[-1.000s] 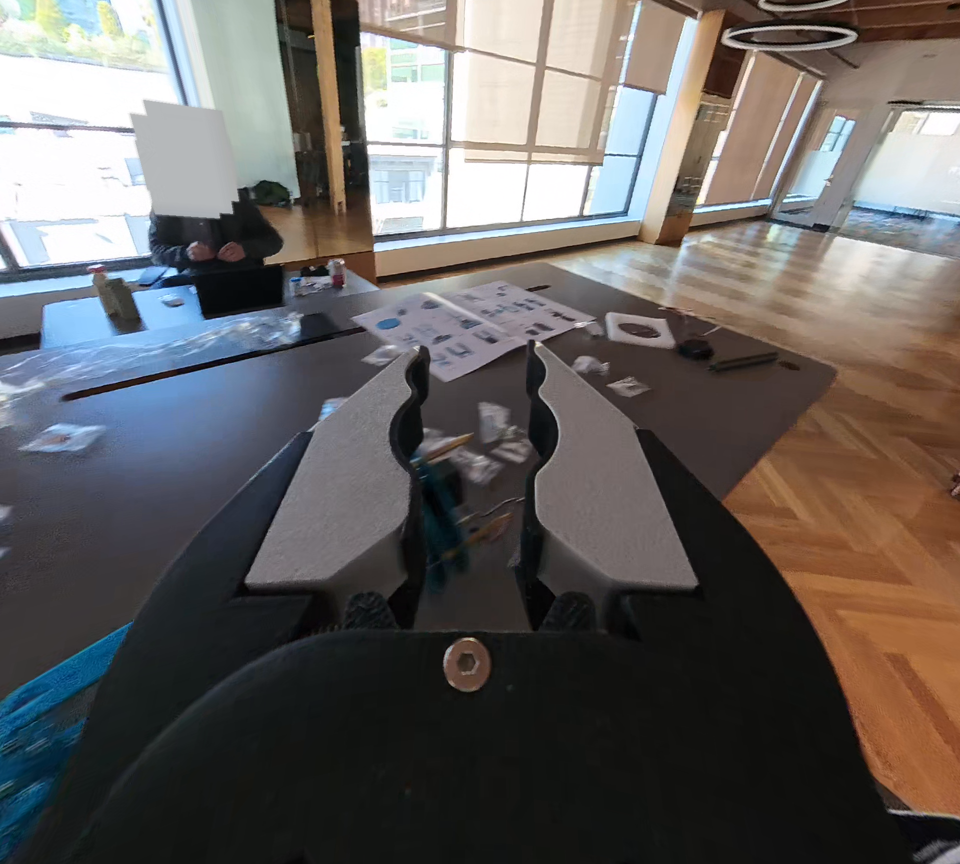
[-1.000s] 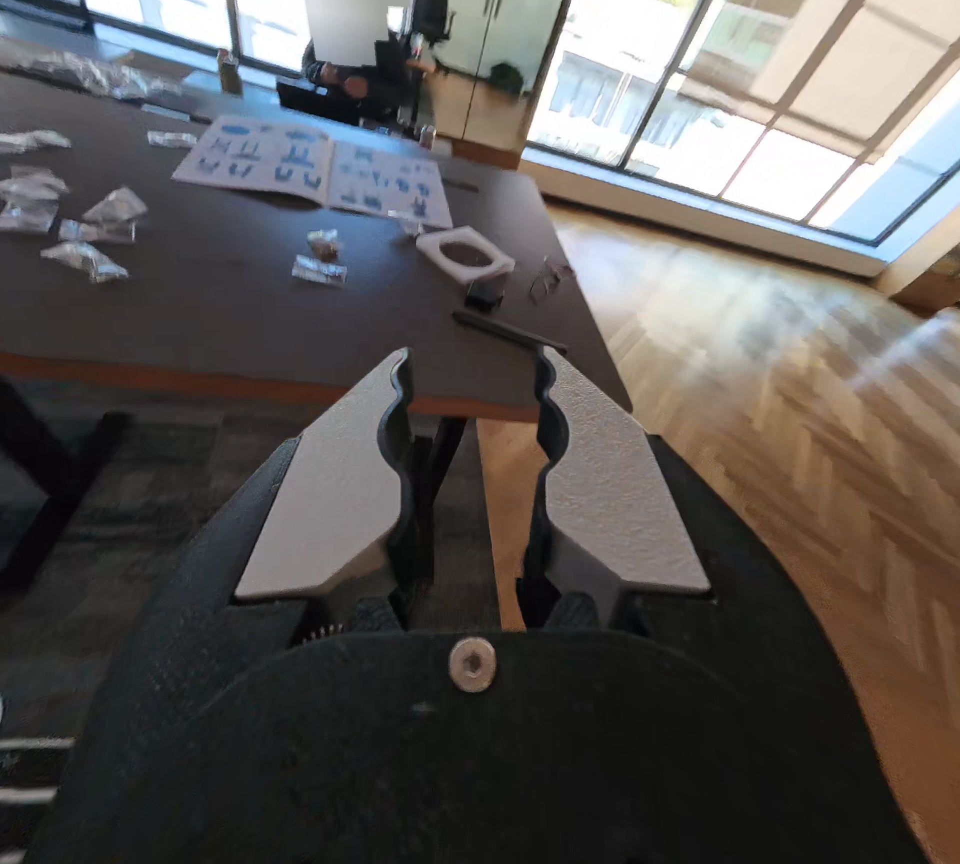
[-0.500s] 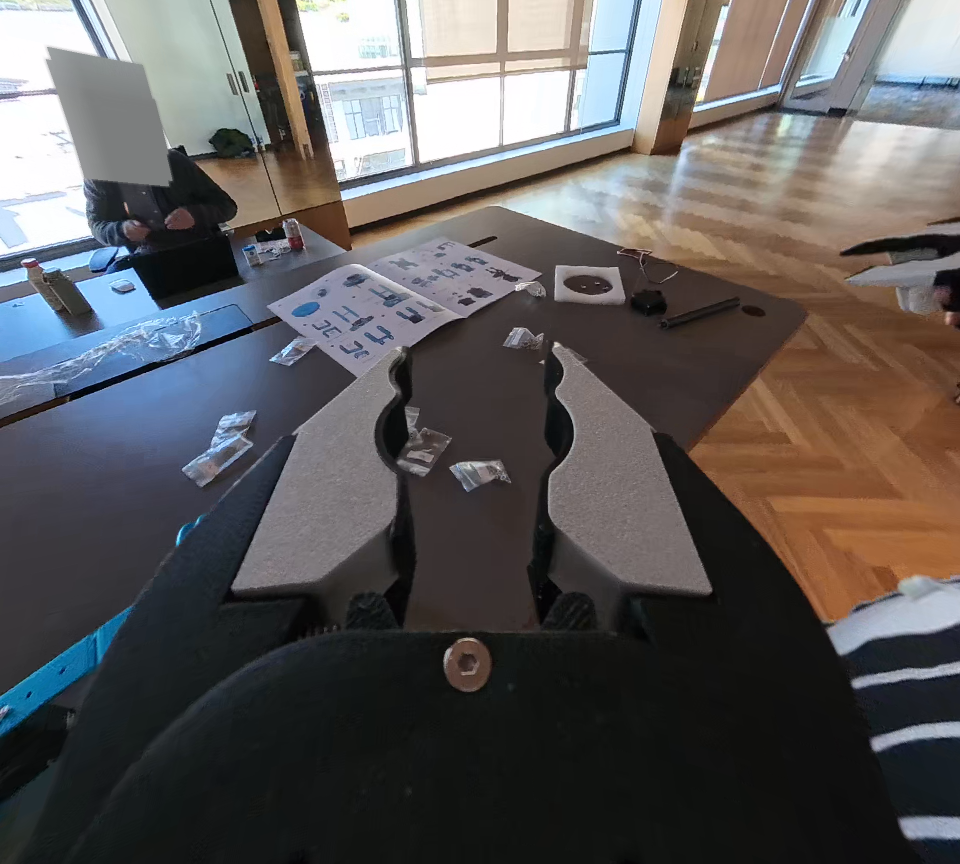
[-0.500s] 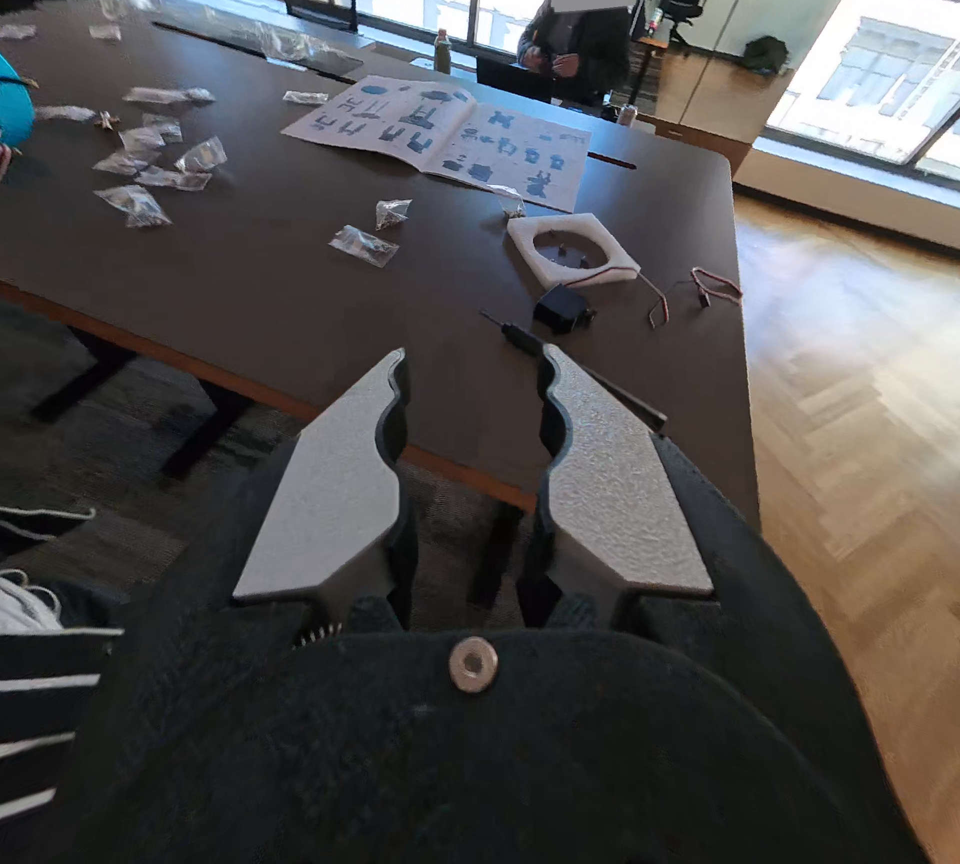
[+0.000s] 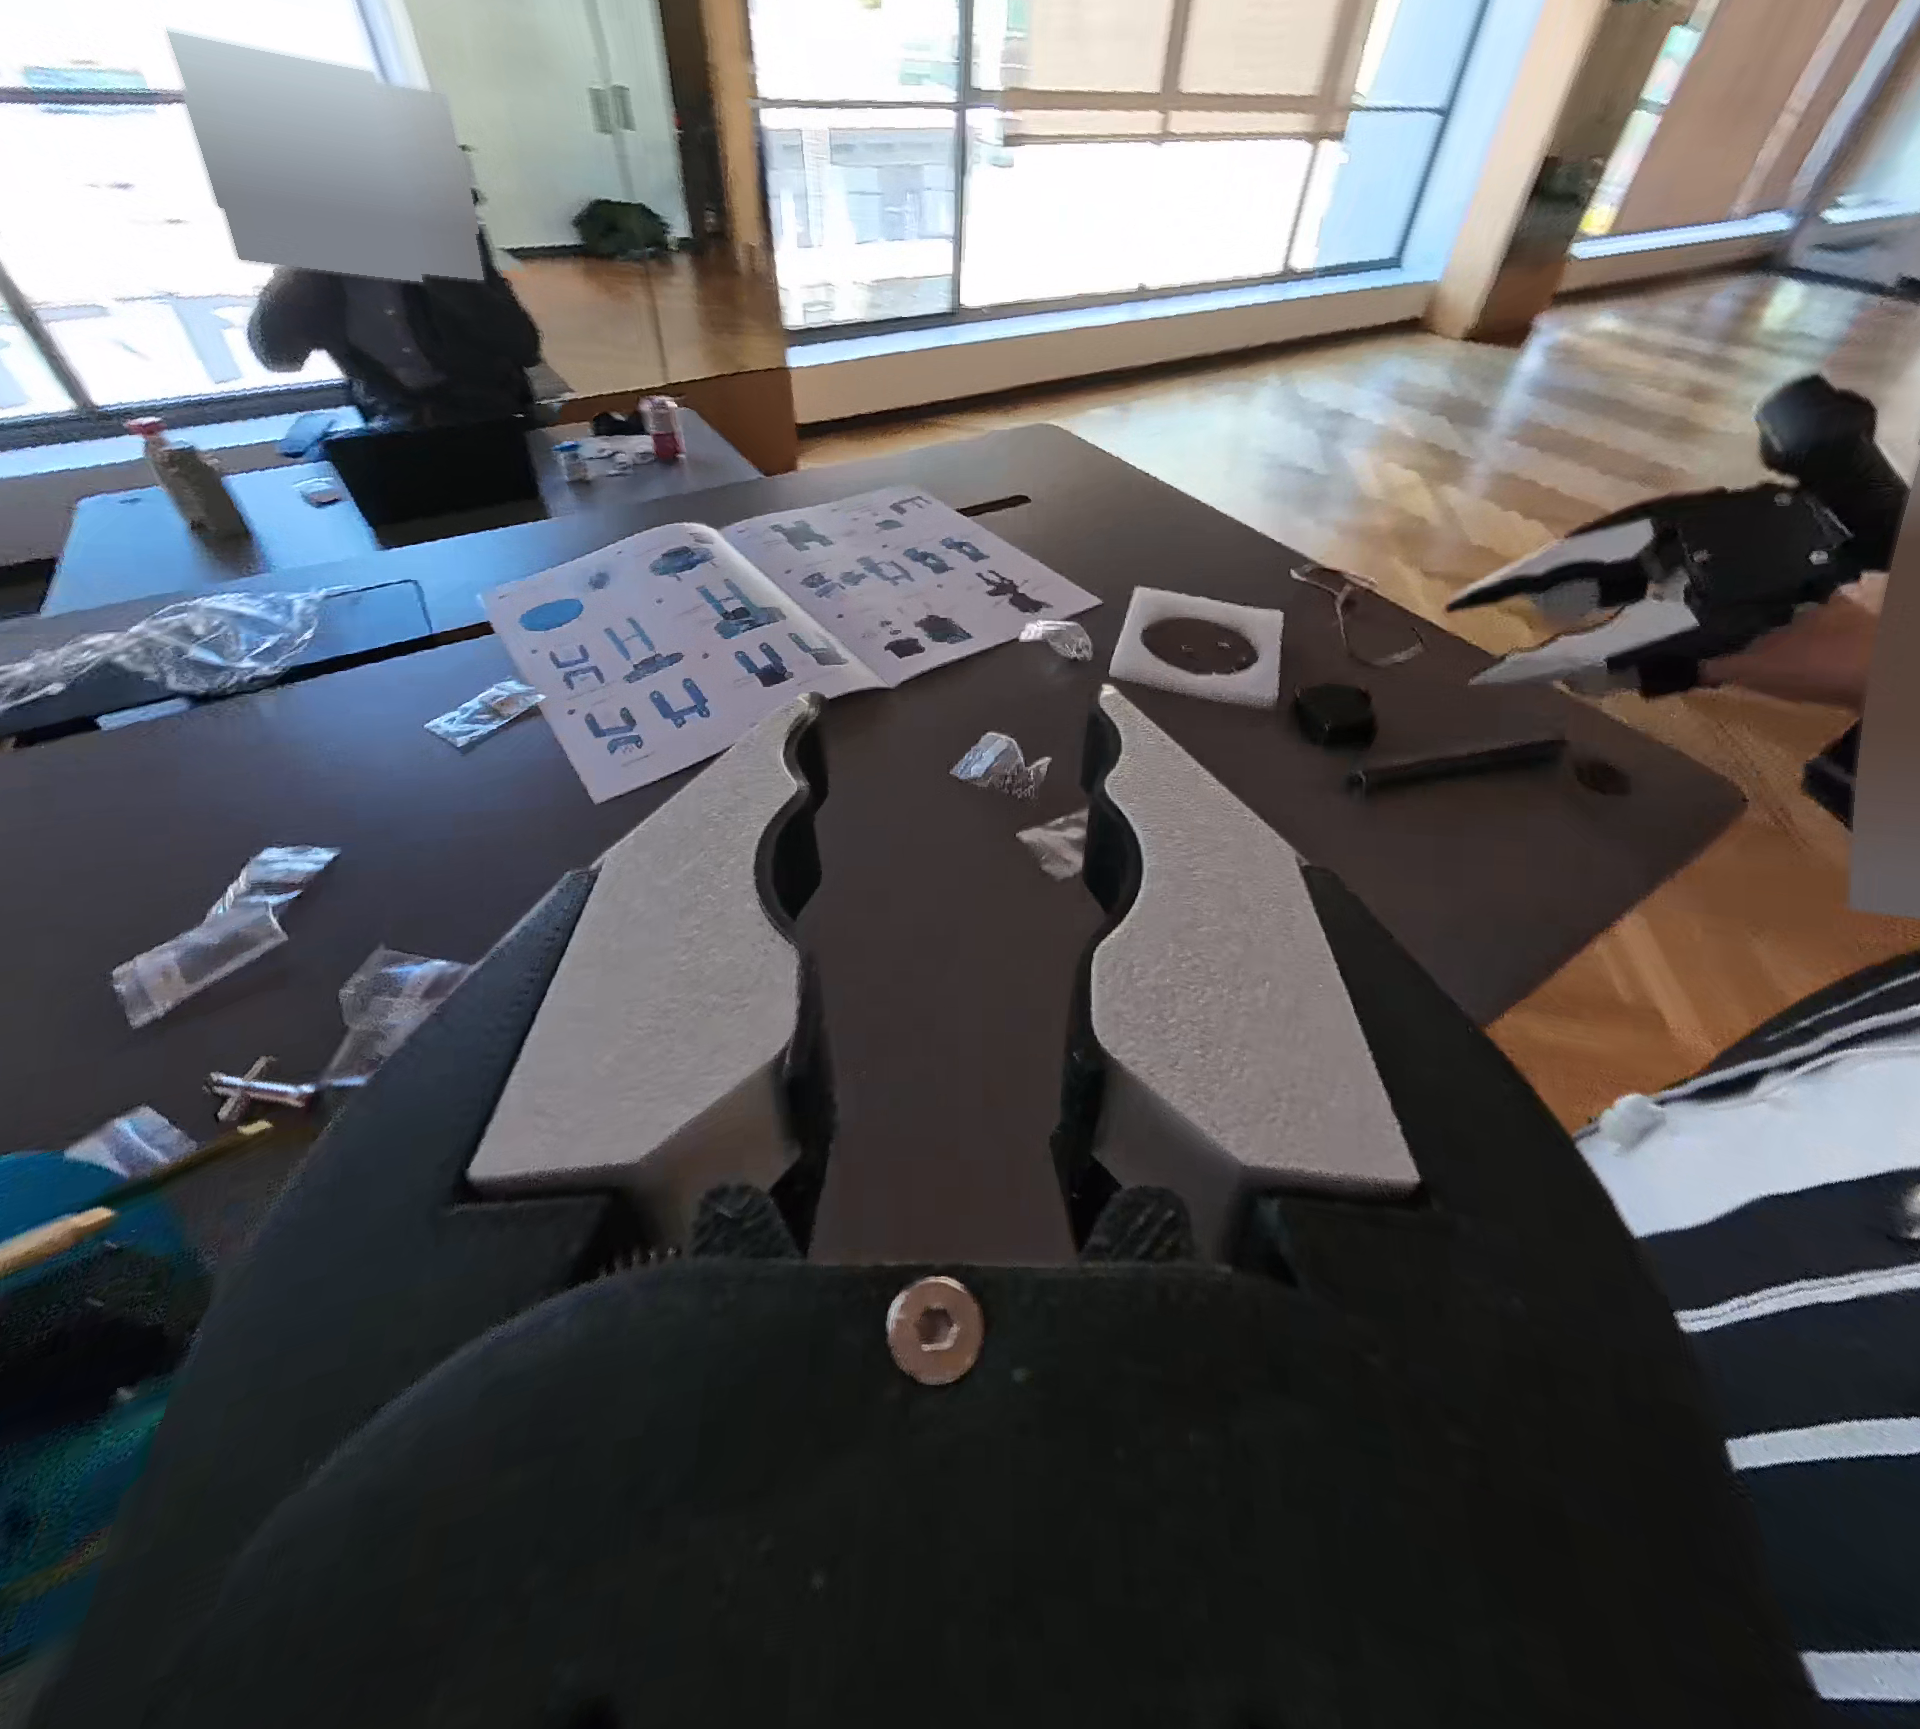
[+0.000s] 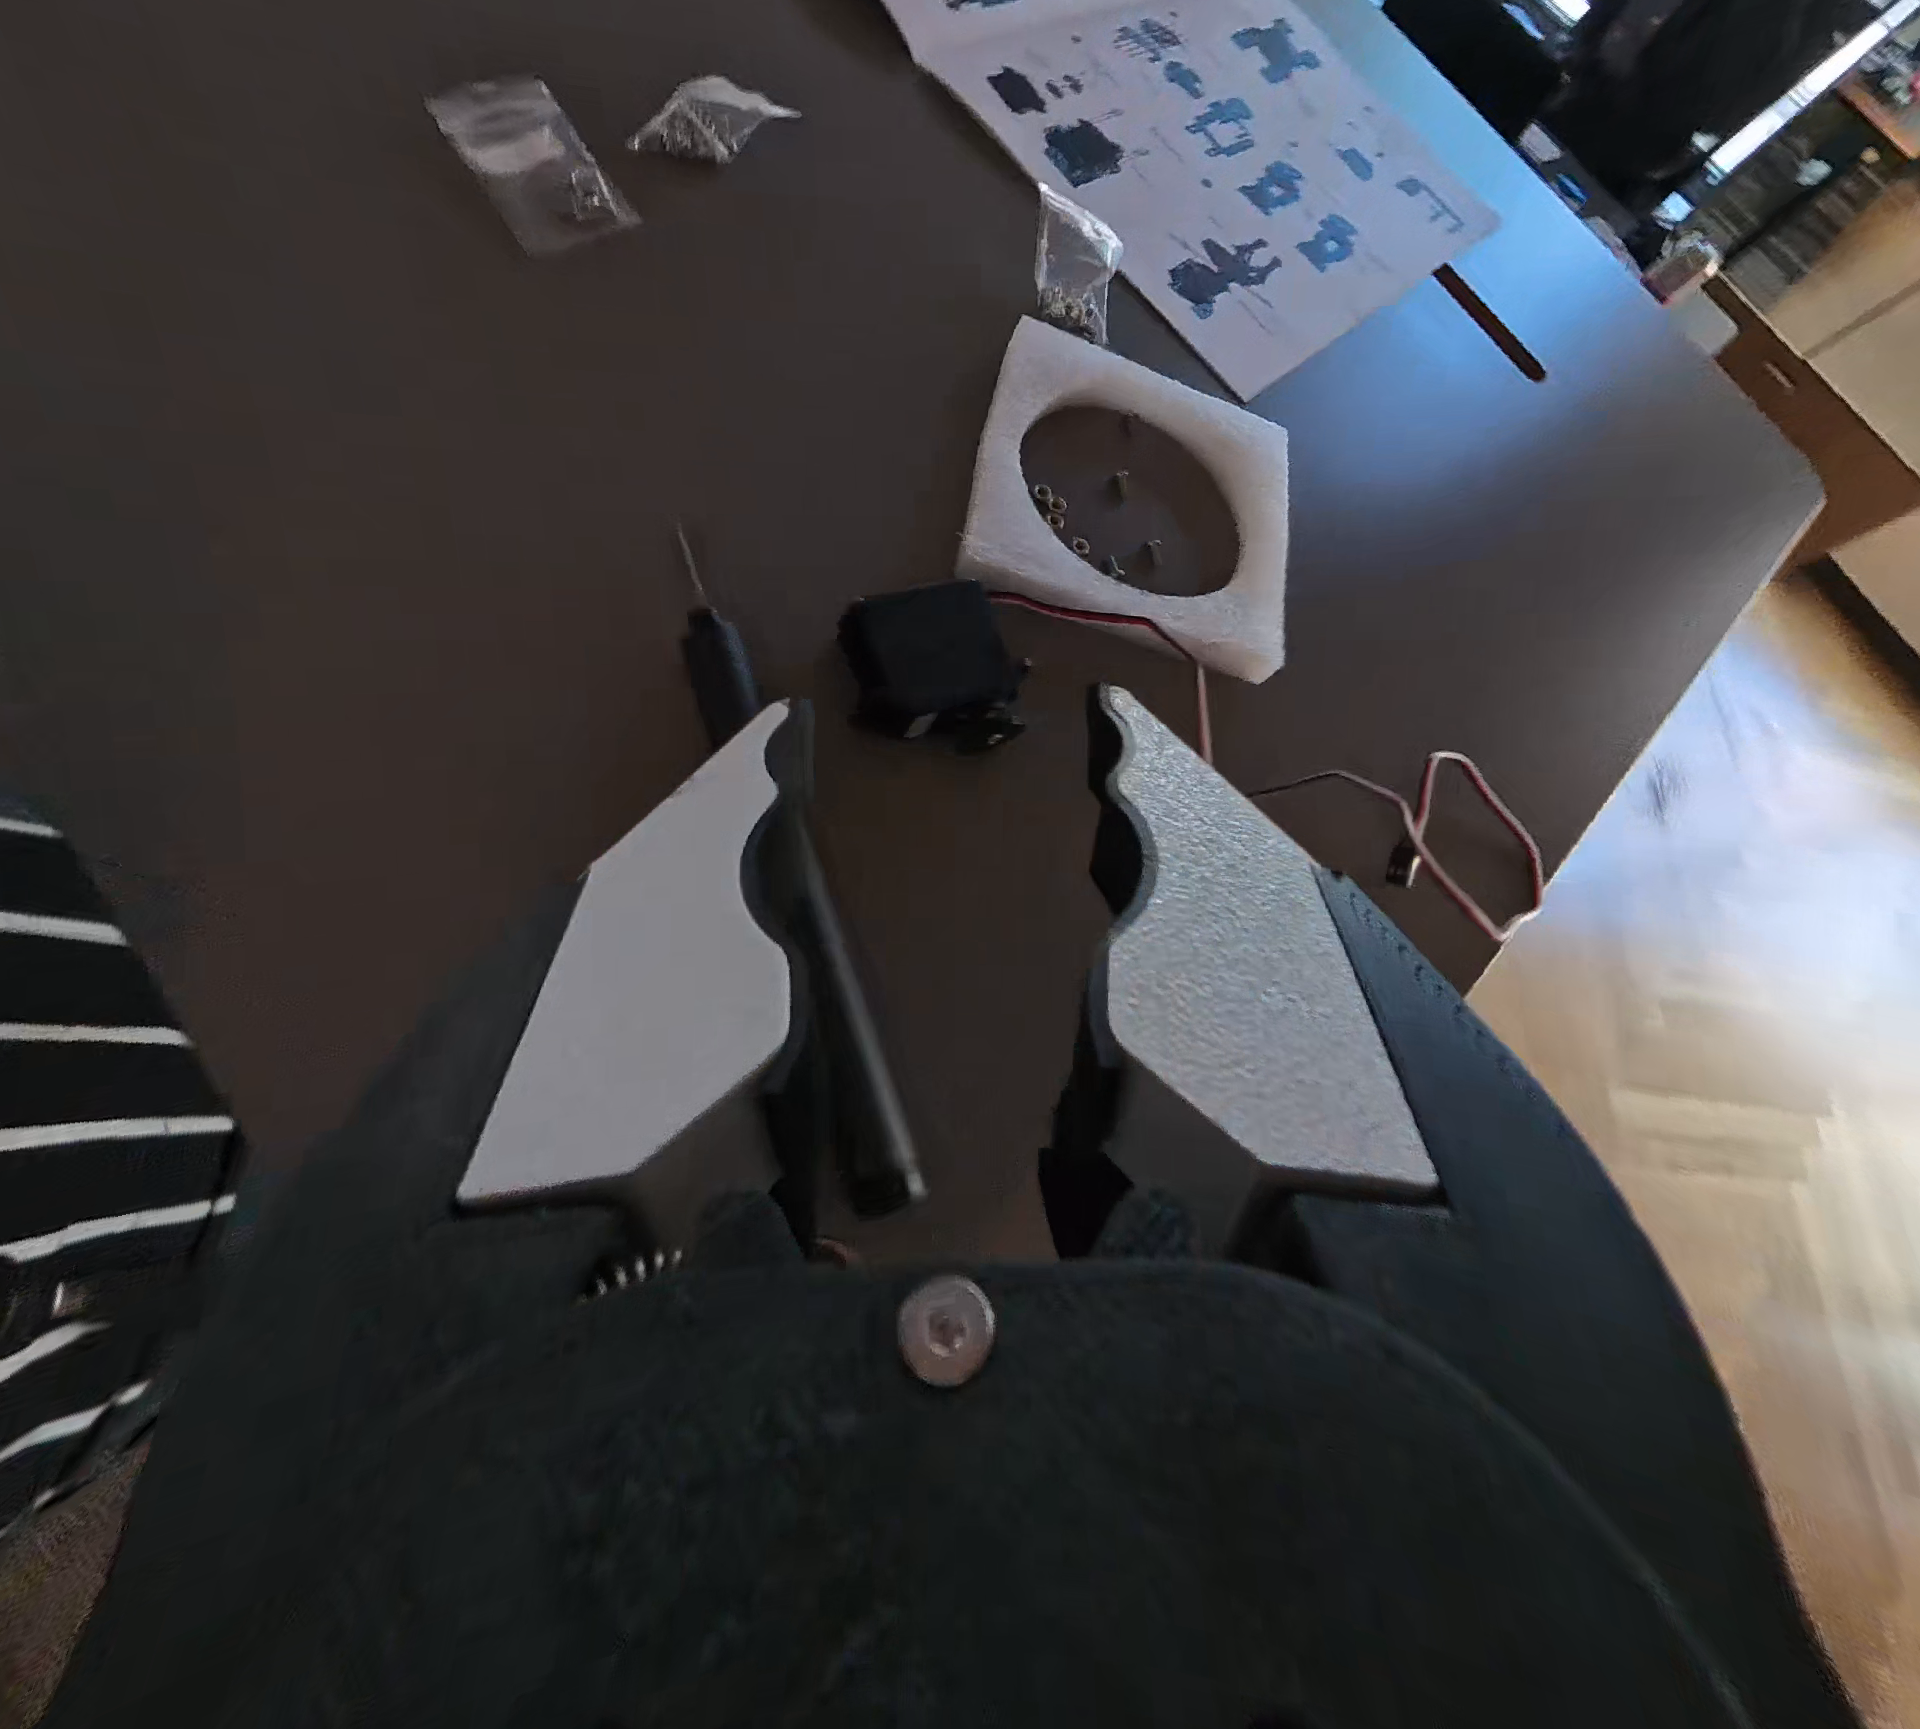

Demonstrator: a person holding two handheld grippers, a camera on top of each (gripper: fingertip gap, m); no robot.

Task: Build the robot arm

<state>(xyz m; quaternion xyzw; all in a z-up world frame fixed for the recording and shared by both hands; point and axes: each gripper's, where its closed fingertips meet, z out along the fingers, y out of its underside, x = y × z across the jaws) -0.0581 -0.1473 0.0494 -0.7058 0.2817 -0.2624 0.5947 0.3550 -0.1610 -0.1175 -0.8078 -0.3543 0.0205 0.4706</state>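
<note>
- Left hand-held gripper (image 5: 951, 713): released, fingers spread, nothing between them; poised above the dark brown tabletop (image 5: 312, 786), nearest the small crumpled clear plastic bags (image 5: 997, 760), with the open white instruction booklet printed in blue (image 5: 727, 630) just beyond.
- Right hand-held gripper (image 6: 945, 703): also released and empty; half a second ago back off the table edge, now out over the tabletop and tipped downward.
- Slim black screwdriver (image 6: 717, 661): flat on the tabletop, shaft running under the gap close along the left finger; contact impossible to tell.
- Small black servo block (image 6: 930, 661): just past the fingertips, red-and-white lead (image 6: 1475, 806) trailing right.
- Square white foam pad with round cutout (image 6: 1257, 516): beside the servo, tiny screws and nuts inside.
</note>
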